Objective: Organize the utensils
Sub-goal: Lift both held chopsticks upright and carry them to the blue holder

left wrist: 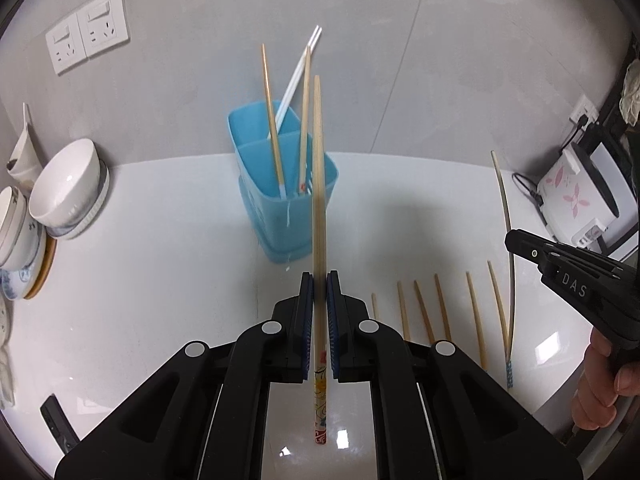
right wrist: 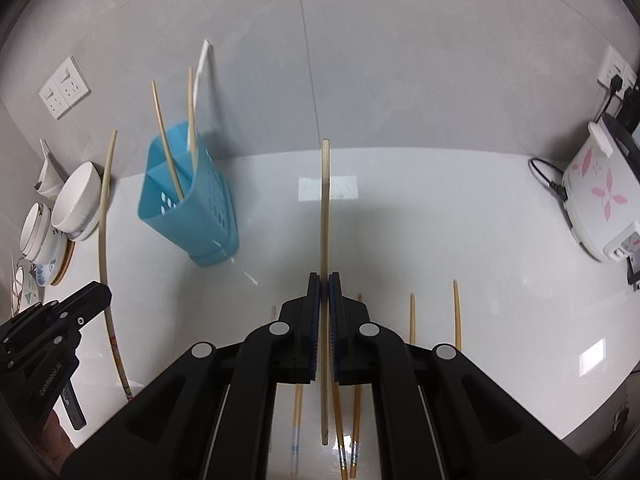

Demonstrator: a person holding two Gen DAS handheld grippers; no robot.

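A glossy white countertop (left wrist: 168, 280) carried a blue plastic two-compartment utensil holder (left wrist: 280, 208) near the wall, stacked white ceramic bowls (left wrist: 66, 188) at its left, a white rice cooker with pink flowers (right wrist: 600, 200) at the right, and loose bamboo chopsticks (left wrist: 476, 312) lying in a row.

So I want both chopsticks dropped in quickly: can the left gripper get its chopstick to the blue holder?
Probably yes: the left gripper grips its chopstick, and the blue holder stands straight ahead, nothing between.
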